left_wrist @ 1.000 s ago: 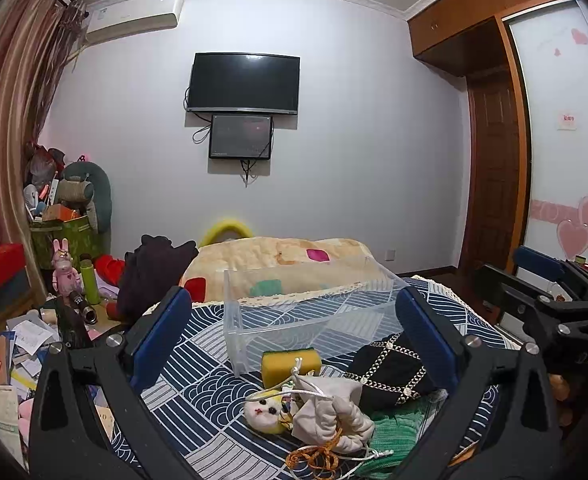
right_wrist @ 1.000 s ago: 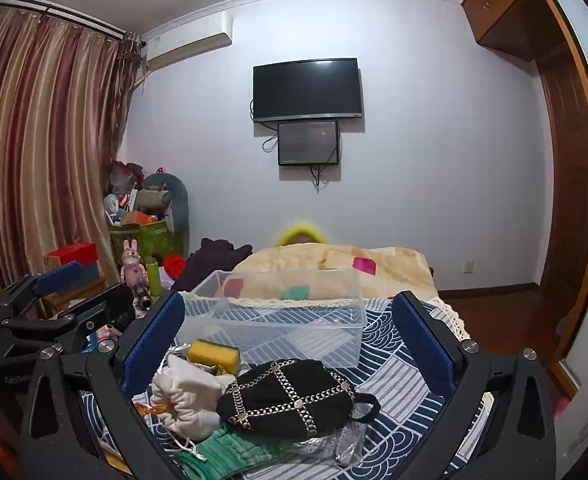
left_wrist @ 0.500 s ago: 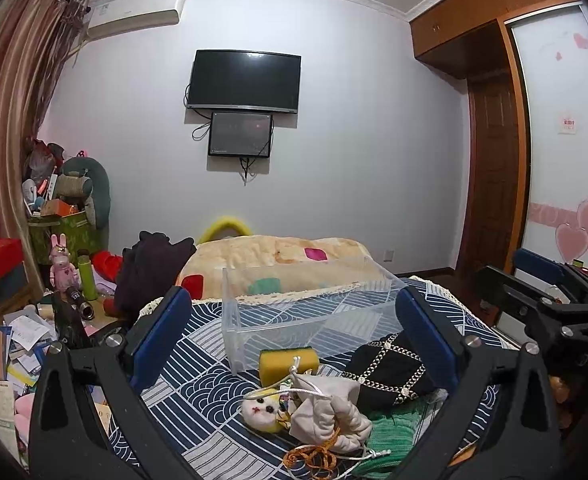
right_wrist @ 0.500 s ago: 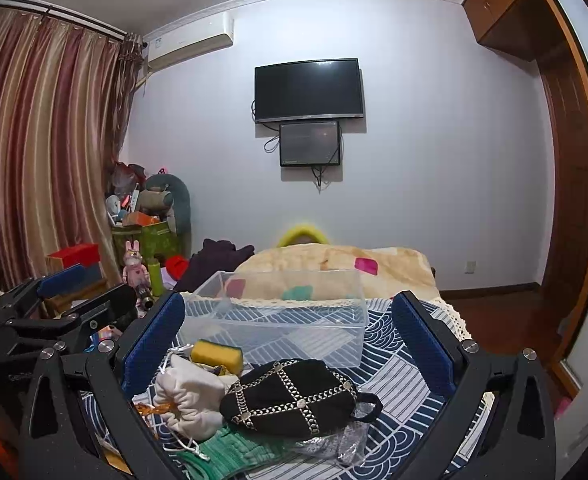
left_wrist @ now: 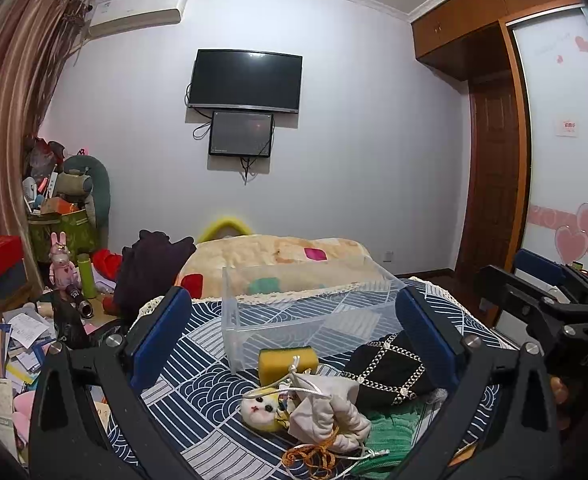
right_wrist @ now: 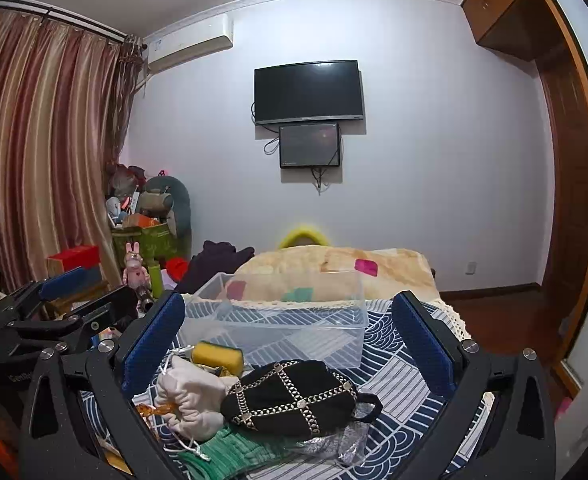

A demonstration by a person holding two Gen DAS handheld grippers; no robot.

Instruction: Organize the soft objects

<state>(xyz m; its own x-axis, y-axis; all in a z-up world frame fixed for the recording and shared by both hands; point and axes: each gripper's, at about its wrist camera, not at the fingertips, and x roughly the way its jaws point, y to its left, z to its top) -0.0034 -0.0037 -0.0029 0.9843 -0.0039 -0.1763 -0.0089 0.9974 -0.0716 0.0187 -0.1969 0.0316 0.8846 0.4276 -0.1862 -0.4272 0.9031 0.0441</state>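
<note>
wall-mounted tv [left_wrist: 245, 81], striped curtains [right_wrist: 41, 152]

Not much to read here tbh. The right gripper's [left_wrist: 550, 280] black body has "OAS" stamped on it, seen off to the left gripper's right. The red wardrobe door sticker [left_wrist: 569, 125] is too tiny.
</note>
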